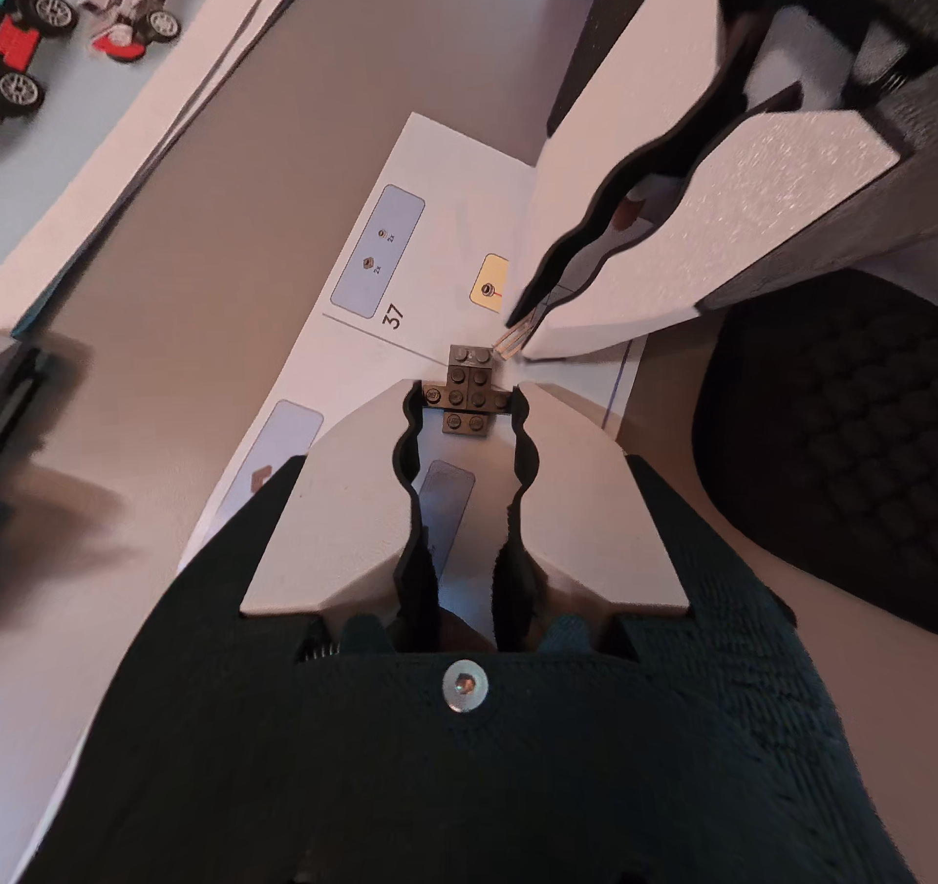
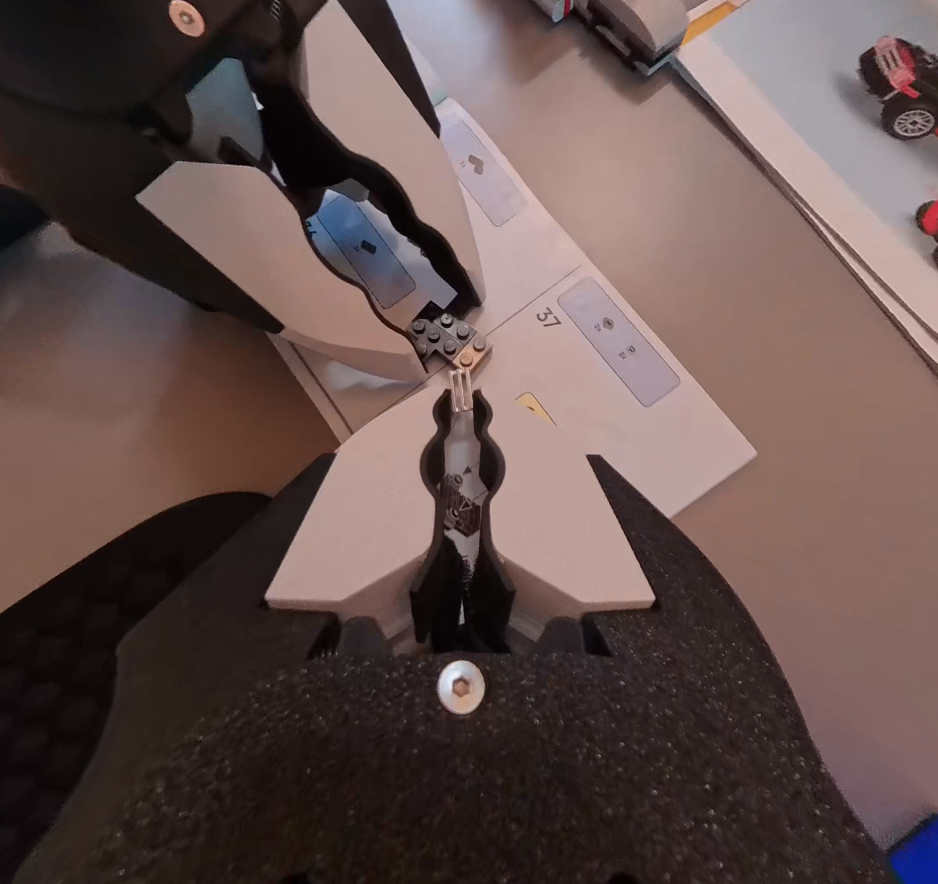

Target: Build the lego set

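The left gripper [image 1: 467, 398] holds a small dark grey plate assembly [image 1: 469, 390] by its side edges, jaws narrowed onto it, just above the open instruction booklet [image 1: 355, 332]. The right gripper [image 2: 459, 398] has its jaws nearly closed on a thin light grille piece [image 2: 461, 390], whose far end sits just beside the assembly's far corner [image 2: 474, 349]; whether they touch cannot be told. The two grippers' tips meet closely over the booklet's page edge, leaving little room between them. Bare brown desk [image 1: 213, 301] lies open to the left of the booklet. Far left, a box lid [image 1: 152, 113] shows printed red cars. A grey partly built model [image 2: 604, 2] stands at the far side, well apart.
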A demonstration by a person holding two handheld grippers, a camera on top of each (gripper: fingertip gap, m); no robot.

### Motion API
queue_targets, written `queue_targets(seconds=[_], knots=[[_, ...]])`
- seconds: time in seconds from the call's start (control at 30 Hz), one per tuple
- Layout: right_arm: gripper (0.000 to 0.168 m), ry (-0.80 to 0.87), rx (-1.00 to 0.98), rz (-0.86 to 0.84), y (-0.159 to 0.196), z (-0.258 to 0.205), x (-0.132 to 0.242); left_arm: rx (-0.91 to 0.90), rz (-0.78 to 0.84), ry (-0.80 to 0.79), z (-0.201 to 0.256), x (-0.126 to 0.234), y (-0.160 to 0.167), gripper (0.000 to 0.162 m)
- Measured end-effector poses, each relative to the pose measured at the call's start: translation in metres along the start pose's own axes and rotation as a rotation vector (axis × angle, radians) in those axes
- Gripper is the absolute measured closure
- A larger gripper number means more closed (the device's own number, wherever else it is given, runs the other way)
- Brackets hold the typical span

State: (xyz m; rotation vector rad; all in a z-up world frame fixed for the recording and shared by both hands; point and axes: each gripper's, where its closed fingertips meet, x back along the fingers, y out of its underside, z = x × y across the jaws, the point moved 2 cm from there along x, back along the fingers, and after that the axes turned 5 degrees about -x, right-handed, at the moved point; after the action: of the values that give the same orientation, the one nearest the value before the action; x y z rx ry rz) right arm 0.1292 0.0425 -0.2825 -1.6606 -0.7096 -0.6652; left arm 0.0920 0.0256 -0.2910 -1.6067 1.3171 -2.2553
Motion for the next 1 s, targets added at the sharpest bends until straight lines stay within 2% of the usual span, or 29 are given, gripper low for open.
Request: queue_targets(seconds=[0.23,0.33,0.47,0.6,0.87,1.0], knots=[[0.160,0.059,0.020,0.001,-0.006,0.005,-0.011,0.093,0.005,0.004,0.006,0.008,0.005,0.113],[0.160,0.065,0.017,0.000,-0.006,0.008,-0.009,0.093,0.001,0.030,0.001,0.014,0.007,0.112],[0.160,0.052,0.000,0.043,-0.011,0.007,0.001,0.159,0.064,0.074,-0.019,0.034,0.005,0.124],[0.160,0.060,0.008,0.030,-0.016,0.001,0.002,0.151,0.135,0.064,-0.033,0.045,0.001,0.135],[0.160,0.105,0.002,-0.020,-0.021,-0.008,-0.010,0.028,0.147,0.068,-0.025,0.035,0.002,0.142],[0.160,0.130,0.015,-0.036,-0.020,-0.008,-0.010,-0.019,0.161,0.082,-0.019,0.032,0.001,0.139]])
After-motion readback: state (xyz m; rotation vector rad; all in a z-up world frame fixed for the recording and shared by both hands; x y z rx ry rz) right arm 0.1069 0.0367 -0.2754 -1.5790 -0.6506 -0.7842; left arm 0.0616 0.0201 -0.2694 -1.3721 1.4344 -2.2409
